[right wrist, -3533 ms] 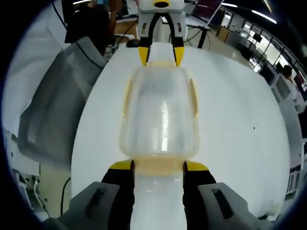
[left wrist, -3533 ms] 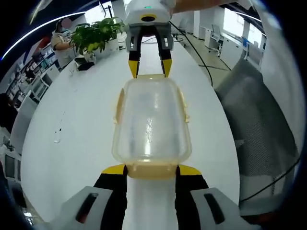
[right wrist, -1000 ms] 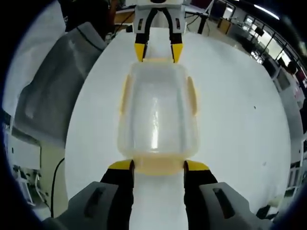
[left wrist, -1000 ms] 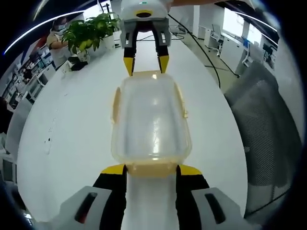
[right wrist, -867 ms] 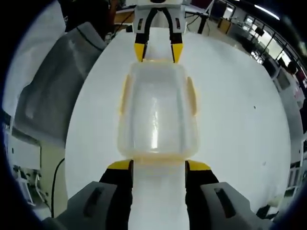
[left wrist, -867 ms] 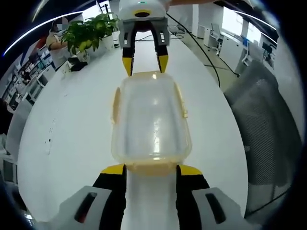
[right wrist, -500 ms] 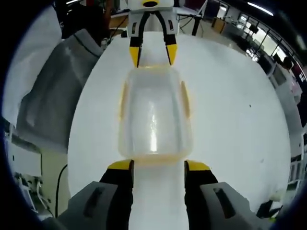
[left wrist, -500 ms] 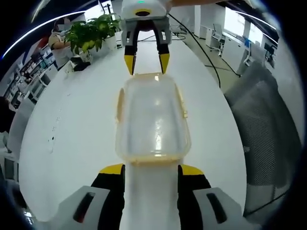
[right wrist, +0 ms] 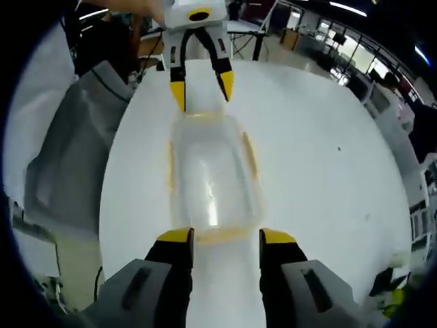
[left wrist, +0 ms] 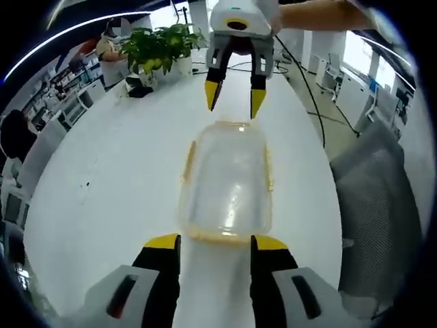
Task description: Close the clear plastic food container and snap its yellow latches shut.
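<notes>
The clear plastic food container [left wrist: 229,181] lies lengthwise on the white table [left wrist: 102,184], lid on top. Its yellow side latches [left wrist: 188,160] lie flat against the walls. My left gripper [left wrist: 215,242] stands open, its yellow tips flanking the container's near end latch without pinching it. My right gripper [left wrist: 234,101] faces it, open, tips just off the far end. In the right gripper view the container [right wrist: 208,178] runs from my open right gripper [right wrist: 227,237] up to the left gripper [right wrist: 201,92], whose tips hover just off that end.
A potted plant [left wrist: 160,48] stands at the table's far end beside a seated person [left wrist: 113,51]. A grey chair [left wrist: 379,198] sits against one long edge of the table and appears as the grey chair [right wrist: 65,157] in the other view. A cable [left wrist: 307,89] crosses the floor.
Both views have drawn back and up, so the container looks smaller. The near end latch sat between each gripper's tips before; now each facing gripper's tips stand slightly off the container.
</notes>
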